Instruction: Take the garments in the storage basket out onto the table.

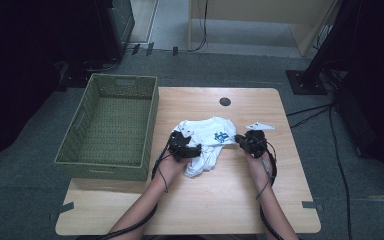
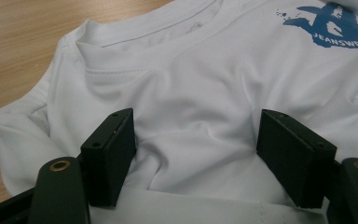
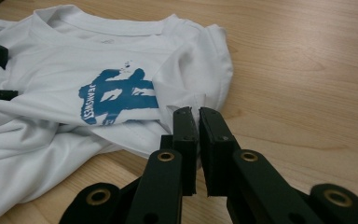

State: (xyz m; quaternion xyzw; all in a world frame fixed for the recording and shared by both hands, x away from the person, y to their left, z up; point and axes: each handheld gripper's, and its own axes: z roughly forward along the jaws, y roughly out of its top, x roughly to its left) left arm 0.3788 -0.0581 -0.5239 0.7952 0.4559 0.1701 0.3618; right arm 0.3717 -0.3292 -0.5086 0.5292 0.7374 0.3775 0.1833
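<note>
A soft, crumpled white t-shirt (image 1: 205, 142) with a blue print lies mid-tabletop (image 1: 220, 200) on pale wood grain. The left hand-held gripper (image 2: 196, 154) presses into its folds, jaws apart. The right hand-held gripper (image 3: 198, 123) pinches a thin fabric edge. A woven green basket (image 1: 110, 125) overhangs the tabletop's left edge.

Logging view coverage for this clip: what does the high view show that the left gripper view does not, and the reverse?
High view alone: the green woven basket left of the wooden table, the round hole near the table's far edge, both forearms, and the right gripper at the shirt's edge. Left gripper view alone: the left gripper close up, jaws wide apart over the fabric, plus the collar seam and the lettering JEANSWEST. Both share the crumpled white T-shirt with its blue print.
</note>
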